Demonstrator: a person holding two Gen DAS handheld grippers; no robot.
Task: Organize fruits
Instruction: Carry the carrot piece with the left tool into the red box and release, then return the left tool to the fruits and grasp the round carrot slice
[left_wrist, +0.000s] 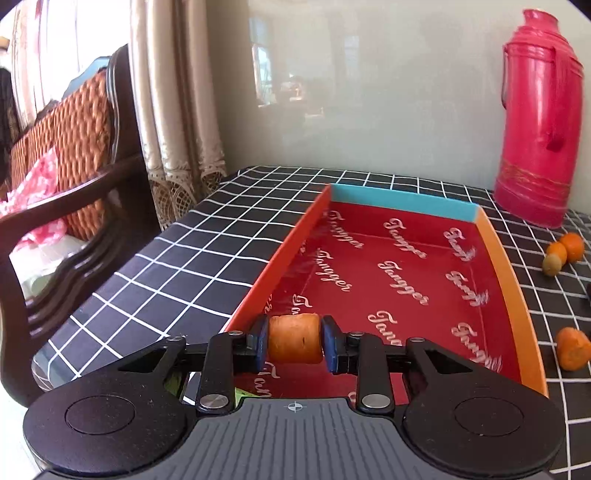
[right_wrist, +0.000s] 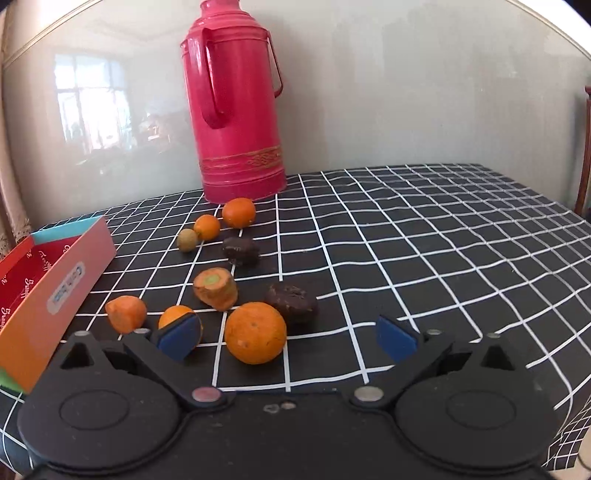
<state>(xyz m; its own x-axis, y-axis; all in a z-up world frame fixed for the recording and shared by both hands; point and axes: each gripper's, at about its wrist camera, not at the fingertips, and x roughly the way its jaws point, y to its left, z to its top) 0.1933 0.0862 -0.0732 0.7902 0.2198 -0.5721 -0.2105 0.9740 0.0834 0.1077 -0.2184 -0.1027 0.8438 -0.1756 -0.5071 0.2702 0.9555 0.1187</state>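
Note:
My left gripper (left_wrist: 294, 341) is shut on a carrot chunk (left_wrist: 294, 338) and holds it over the near end of a red box (left_wrist: 406, 266) with orange walls. My right gripper (right_wrist: 286, 338) is open and empty, just above a large orange (right_wrist: 255, 332). On the checked cloth in front of it lie two carrot pieces (right_wrist: 216, 288) (right_wrist: 126, 314), a small orange (right_wrist: 173, 315) partly behind my left pad, two dark fruits (right_wrist: 292, 302) (right_wrist: 241, 250), two more oranges (right_wrist: 239, 212) (right_wrist: 207, 227) and a small green-brown fruit (right_wrist: 187, 240).
A tall pink thermos (right_wrist: 236, 107) stands at the back against the wall. The box (right_wrist: 55, 295) sits left of the fruits. A wooden chair (left_wrist: 66, 177) with a woven cushion stands off the table's left edge. The black checked cloth (right_wrist: 443, 240) stretches to the right.

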